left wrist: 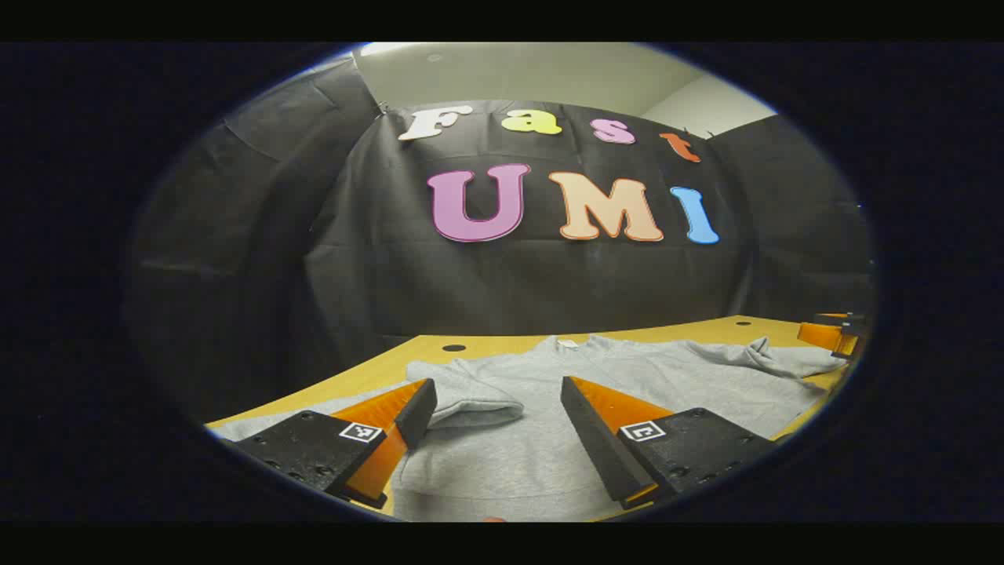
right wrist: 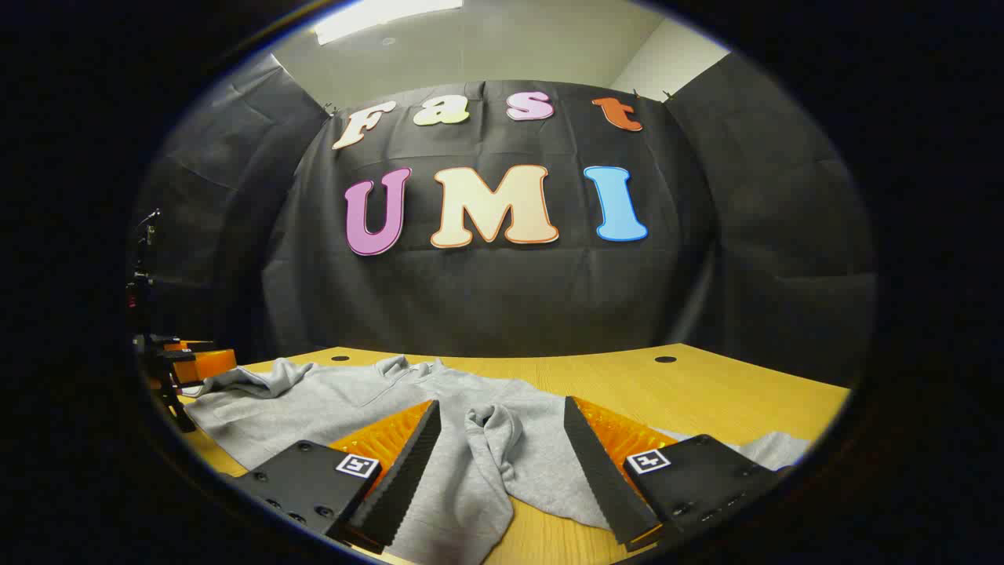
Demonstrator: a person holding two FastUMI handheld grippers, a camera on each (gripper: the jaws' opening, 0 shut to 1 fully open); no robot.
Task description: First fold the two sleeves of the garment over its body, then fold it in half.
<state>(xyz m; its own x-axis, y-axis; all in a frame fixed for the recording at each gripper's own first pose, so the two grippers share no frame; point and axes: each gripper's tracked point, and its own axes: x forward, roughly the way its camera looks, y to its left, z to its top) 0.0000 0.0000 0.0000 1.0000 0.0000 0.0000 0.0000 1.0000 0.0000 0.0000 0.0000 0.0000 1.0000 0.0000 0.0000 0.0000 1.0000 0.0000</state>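
A grey long-sleeved garment (left wrist: 627, 377) lies spread flat on the yellow wooden table (left wrist: 486, 343). My left gripper (left wrist: 496, 392) hovers low over it, open, with a rounded fold of one sleeve (left wrist: 471, 402) lying between its fingers, close to the left one. In the right gripper view, my right gripper (right wrist: 502, 408) is open too, and the bunched end of the other sleeve (right wrist: 490, 428) rests between its fingers without being pressed. The garment's body (right wrist: 329, 404) stretches off to the left there. Each gripper appears in the other's view: the right one (left wrist: 835, 333), the left one (right wrist: 196, 362).
The table (right wrist: 706, 384) has small dark round holes (left wrist: 453, 347) (right wrist: 665, 359) near its far edge. Black cloth walls close the booth behind and on both sides. A dark stand (right wrist: 141, 267) rises at the far left of the right gripper view.
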